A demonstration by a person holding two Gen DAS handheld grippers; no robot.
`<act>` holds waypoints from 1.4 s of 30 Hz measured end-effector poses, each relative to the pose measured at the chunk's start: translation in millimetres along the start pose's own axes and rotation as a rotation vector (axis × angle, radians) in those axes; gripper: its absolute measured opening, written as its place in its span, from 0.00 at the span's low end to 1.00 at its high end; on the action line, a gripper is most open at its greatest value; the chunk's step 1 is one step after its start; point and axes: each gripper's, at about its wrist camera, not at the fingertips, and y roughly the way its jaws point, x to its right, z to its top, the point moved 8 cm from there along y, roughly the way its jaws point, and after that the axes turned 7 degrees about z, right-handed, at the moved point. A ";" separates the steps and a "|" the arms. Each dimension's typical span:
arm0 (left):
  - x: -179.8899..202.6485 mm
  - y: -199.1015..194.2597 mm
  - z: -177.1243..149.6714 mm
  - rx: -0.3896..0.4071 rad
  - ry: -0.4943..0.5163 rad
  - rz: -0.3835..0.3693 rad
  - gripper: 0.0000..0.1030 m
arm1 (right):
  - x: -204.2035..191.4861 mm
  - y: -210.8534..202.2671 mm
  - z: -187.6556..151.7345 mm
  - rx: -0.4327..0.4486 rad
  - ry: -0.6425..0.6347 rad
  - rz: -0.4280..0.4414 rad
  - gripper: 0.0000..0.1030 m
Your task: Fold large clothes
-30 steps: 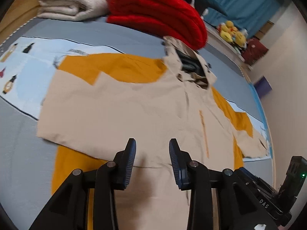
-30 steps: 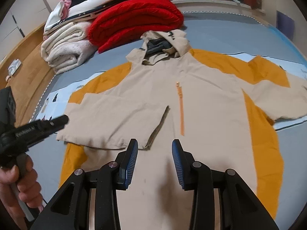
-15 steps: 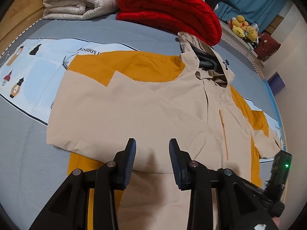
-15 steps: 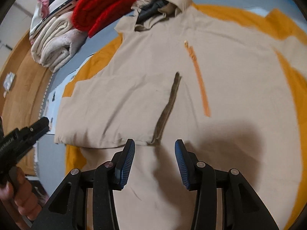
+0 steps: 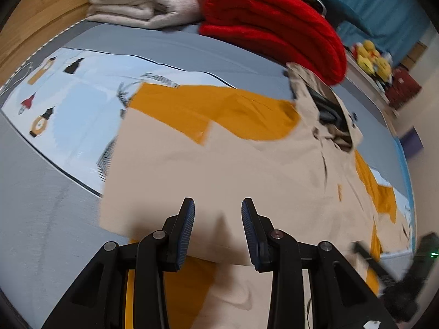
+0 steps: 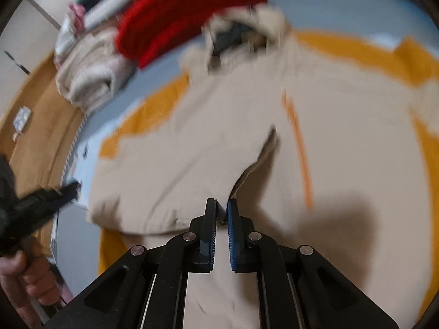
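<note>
The beige and orange jacket (image 5: 247,170) lies spread flat on the grey bed (image 5: 41,192), its hood up toward the red folded blanket (image 5: 274,27), one sleeve (image 6: 170,170) folded across its chest. The right gripper (image 6: 221,213) is closing, its pads pinching the cuff corner of that sleeve. The left gripper (image 5: 218,224) hovers over the sleeve's lower edge, jaws partly apart with nothing between them. Left of the blanket sit cream folded blankets (image 5: 142,0); a hand (image 6: 24,282) grips the left tool's handle.
</note>
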 end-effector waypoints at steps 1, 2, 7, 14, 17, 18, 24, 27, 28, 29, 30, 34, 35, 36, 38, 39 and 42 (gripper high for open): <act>-5.2 0.1 3.2 0.006 -0.014 0.009 0.31 | -0.8 -14.2 12.9 0.049 -0.017 -0.012 0.08; -7.8 0.2 4.9 0.009 -0.020 0.015 0.31 | -0.1 -24.1 21.7 0.079 -0.026 -0.026 0.08; -19.0 7.0 8.5 0.004 -0.040 0.039 0.31 | 46.0 -77.0 66.8 0.207 -0.040 -0.221 0.08; -5.9 23.7 1.2 -0.039 -0.017 0.016 0.31 | 134.0 -109.7 84.7 0.213 0.124 -0.371 0.07; 2.5 33.2 -4.3 -0.072 -0.016 -0.007 0.31 | 147.5 -121.0 89.0 0.235 0.125 -0.401 0.07; 4.6 35.1 -6.0 -0.077 -0.010 -0.007 0.31 | 152.5 -125.3 89.3 0.239 0.129 -0.406 0.07; 13.2 50.3 -17.3 -0.127 0.011 0.000 0.31 | 181.1 -120.2 78.8 0.184 0.179 -0.422 0.12; 14.1 55.6 -20.2 -0.142 0.016 0.003 0.31 | 191.5 -120.0 76.7 0.193 0.227 -0.419 0.13; 14.2 57.3 -21.2 -0.147 0.018 -0.003 0.31 | 193.1 -119.4 76.3 0.196 0.238 -0.407 0.15; 14.4 58.8 -21.8 -0.150 0.019 -0.004 0.31 | 193.6 -118.7 76.1 0.196 0.240 -0.400 0.19; 13.6 61.2 -23.3 -0.156 0.019 -0.003 0.31 | 193.3 -116.1 75.6 0.194 0.239 -0.387 0.21; 10.6 75.0 -31.4 -0.193 0.017 0.013 0.31 | 194.5 -96.9 69.8 0.151 0.263 -0.307 0.27; 10.4 79.3 -34.2 -0.205 0.018 0.020 0.31 | 196.2 -91.4 66.7 0.136 0.269 -0.304 0.28; 9.5 83.3 -37.6 -0.219 0.019 0.031 0.31 | 199.0 -87.2 63.6 0.124 0.279 -0.306 0.28; 6.9 92.9 -47.7 -0.268 0.018 0.059 0.31 | 207.0 -77.8 54.8 0.089 0.311 -0.324 0.28; 6.4 95.2 -51.7 -0.291 0.013 0.067 0.31 | 213.5 -72.7 48.2 0.060 0.335 -0.343 0.28; 12.2 89.0 -50.2 -0.278 0.036 0.078 0.31 | 230.9 -67.8 34.9 0.023 0.415 -0.372 0.33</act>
